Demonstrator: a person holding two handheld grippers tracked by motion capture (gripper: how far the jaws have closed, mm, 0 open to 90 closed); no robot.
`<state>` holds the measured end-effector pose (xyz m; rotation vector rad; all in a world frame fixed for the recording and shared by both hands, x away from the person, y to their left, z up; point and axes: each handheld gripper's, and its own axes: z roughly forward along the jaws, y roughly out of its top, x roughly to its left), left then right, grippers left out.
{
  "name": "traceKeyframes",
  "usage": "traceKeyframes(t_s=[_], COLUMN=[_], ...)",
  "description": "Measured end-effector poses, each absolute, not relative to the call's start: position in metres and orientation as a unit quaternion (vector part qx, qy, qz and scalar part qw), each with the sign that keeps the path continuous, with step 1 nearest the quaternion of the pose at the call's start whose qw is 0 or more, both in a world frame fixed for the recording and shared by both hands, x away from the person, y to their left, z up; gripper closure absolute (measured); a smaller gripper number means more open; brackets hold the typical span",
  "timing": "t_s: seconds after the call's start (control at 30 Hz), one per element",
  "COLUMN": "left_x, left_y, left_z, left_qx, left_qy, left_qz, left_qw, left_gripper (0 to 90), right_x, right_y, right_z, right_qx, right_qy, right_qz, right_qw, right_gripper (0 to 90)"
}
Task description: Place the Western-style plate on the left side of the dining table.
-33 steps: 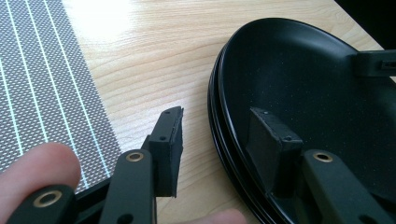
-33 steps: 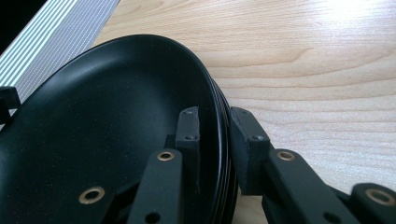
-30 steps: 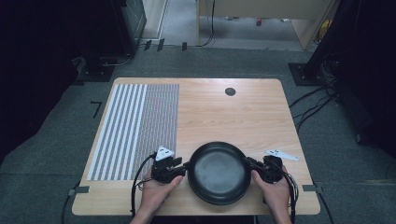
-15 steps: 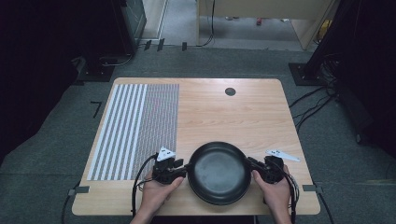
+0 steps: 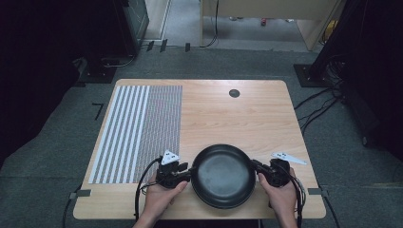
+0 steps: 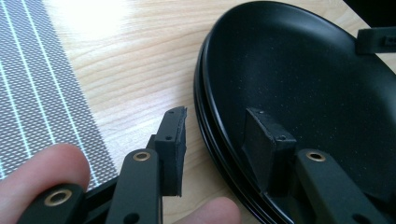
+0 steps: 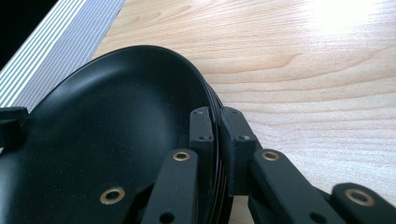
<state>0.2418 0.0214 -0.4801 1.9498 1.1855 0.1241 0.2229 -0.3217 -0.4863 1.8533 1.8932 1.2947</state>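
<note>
While the black plates (image 5: 223, 175) sit on the near edge of the desk (image 5: 228, 118), a person holds a hand-held gripper on each side of them. It looks like a small stack, because the rim shows a few thin edges one on top of the other.

The right hand-held gripper (image 7: 217, 126) has just been closing, and now its two jaws pinch the right rim of the stack. One jaw is inside the top plate and the other is outside, with the rim tight between them.

The left hand-held gripper (image 6: 219, 135) is not there yet. Its jaws have been closing only a tiny bit and stand partly open. One jaw sits inside the plate and the other hangs outside over the wood, so the left rim runs between them. The outside jaw has a clear gap to the rim. I cannot tell if the inside jaw touches the plate.

So the stack lies right between the two hands, with the left hand (image 5: 161, 197) and the right hand (image 5: 280, 197) about the same way off from its middle. The plates are round, so they have no long side. I think the left jaws need to squeeze in on the rim next, straight across from the right ones, before anyone lifts. A lift with one side loose could tip the stack.

To the far left lies a striped mat (image 5: 138, 133).
</note>
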Motion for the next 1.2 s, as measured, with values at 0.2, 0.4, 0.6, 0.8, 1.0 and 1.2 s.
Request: traceKeyframes(t_s=[0.2, 0.4, 0.6, 0.8, 1.0, 1.2], left_x=[0.2412, 0.2435, 0.2424, 0.2408, 0.2406, 0.2421], left_y=[0.0194, 0.0216, 0.0173, 0.0159, 0.0156, 0.0198], left_z=[-0.4796, -0.48, -0.4835, -0.4815, -0.4808, -0.4793], left_qx=[0.783, 0.785, 0.786, 0.785, 0.786, 0.777], left_qy=[0.466, 0.468, 0.468, 0.47, 0.472, 0.484], left_qz=[0.039, 0.02, 0.016, 0.023, 0.023, 0.01], left_qw=[0.409, 0.406, 0.403, 0.402, 0.399, 0.401], left_gripper=[61.9, 62.8, 61.7, 61.7, 62.0, 64.8], right_x=[0.2235, 0.224, 0.2231, 0.2231, 0.2226, 0.2227], right_y=[-0.3242, -0.3285, -0.3267, -0.3237, -0.3233, -0.321], right_z=[-0.4863, -0.4845, -0.4845, -0.4849, -0.4854, -0.4884], right_qx=[0.624, 0.622, 0.621, 0.624, 0.631, 0.632], right_qy=[0.64, 0.648, 0.649, 0.647, 0.638, 0.632], right_qz=[0.44, 0.436, 0.433, 0.434, 0.436, 0.445], right_qw=[0.085, 0.064, 0.074, 0.064, 0.061, 0.058], right_gripper=[83.3, 82.6, 83.9, 84.8, 85.2, 85.2])
